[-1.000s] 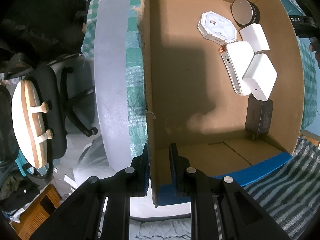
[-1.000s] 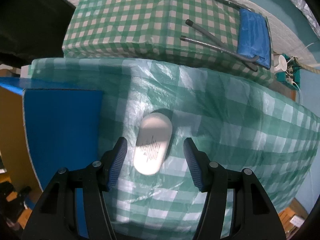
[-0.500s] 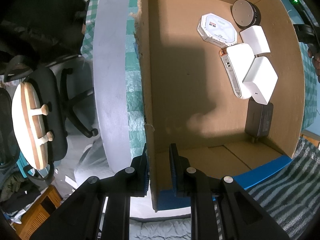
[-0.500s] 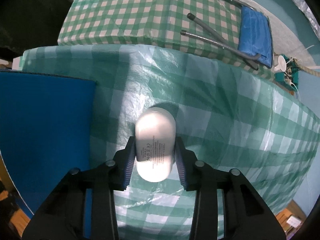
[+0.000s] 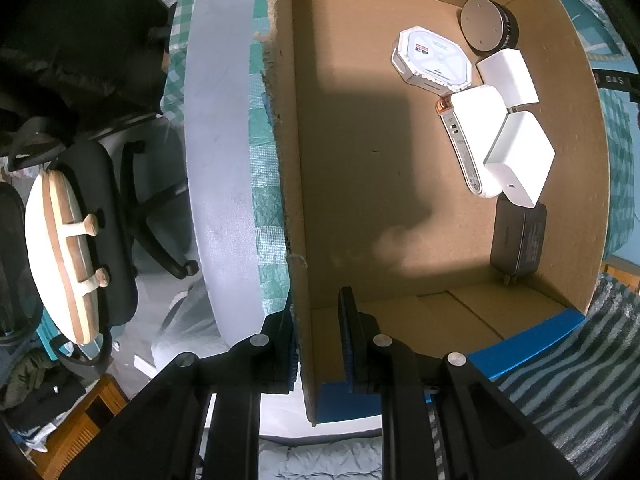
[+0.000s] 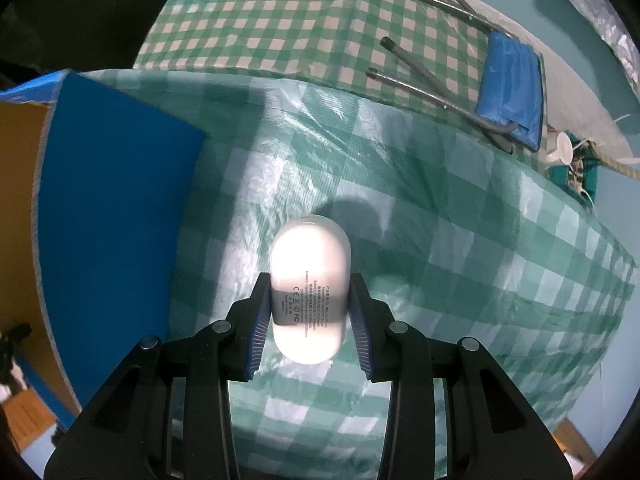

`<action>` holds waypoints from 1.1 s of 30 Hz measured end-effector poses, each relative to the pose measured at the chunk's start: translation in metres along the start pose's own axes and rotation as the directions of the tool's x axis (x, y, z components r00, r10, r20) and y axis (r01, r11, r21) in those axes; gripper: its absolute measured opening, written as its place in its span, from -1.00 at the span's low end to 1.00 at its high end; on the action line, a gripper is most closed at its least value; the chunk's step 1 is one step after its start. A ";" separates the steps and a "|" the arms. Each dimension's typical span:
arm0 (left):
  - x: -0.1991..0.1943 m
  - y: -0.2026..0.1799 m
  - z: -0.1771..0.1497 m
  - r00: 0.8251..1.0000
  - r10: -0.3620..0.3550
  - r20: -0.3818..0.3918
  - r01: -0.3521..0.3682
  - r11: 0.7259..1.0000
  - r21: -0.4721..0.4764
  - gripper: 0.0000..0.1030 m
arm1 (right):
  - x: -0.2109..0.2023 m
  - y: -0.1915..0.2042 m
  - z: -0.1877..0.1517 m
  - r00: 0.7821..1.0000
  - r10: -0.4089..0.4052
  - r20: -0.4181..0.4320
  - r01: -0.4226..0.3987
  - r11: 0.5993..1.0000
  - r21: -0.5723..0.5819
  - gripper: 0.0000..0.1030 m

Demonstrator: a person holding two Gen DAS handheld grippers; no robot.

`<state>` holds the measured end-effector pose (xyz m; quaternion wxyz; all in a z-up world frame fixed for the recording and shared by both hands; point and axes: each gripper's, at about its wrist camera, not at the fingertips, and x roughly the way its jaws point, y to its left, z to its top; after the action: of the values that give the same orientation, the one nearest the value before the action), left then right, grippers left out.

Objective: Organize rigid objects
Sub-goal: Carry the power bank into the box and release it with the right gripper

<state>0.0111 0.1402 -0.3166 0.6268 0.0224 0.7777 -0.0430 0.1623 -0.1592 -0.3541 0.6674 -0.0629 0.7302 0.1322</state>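
The right gripper (image 6: pixel 308 316) had its blue-padded fingers (image 6: pixel 260 320) clamped on the sides of a glossy white pill-shaped case (image 6: pixel 309 292), rounded at both ends, with fine grey print across its face, held above the green checked cloth on the desk (image 6: pixel 460 240). The left gripper (image 5: pixel 318 340) had its fingers nearly closed, pinching the wall of the cardboard box (image 5: pixel 298 240), which contained white chargers (image 5: pixel 520 158), an octagonal white box (image 5: pixel 434 58), a black round puck (image 5: pixel 486 26) and a dark adapter (image 5: pixel 518 238).
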 end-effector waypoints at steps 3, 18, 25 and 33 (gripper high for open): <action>0.000 0.000 0.000 1.000 0.002 0.001 -0.002 1.000 0.001 -0.67 | -0.013 0.004 -0.006 1.000 0.010 0.011 -0.009 1.000 -0.022 -0.29; -0.001 -0.001 0.002 1.000 0.000 0.006 0.000 1.000 0.003 -0.67 | -0.085 0.045 -0.028 0.992 0.099 0.081 -0.086 0.984 -0.153 -0.29; -0.001 -0.002 0.003 1.000 0.000 0.009 0.000 1.000 0.005 -0.67 | -0.102 0.074 -0.032 0.986 0.141 0.092 -0.118 0.967 -0.225 -0.29; -0.001 -0.002 0.002 1.000 0.000 0.011 0.000 1.000 0.004 -0.67 | -0.100 0.117 -0.033 0.986 0.150 0.073 -0.121 0.943 -0.310 -0.29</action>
<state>0.0127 0.1377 -0.3155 0.6311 0.0233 0.7741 -0.0446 0.1095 -0.0649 -0.2401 0.6730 -0.1082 0.6710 0.2918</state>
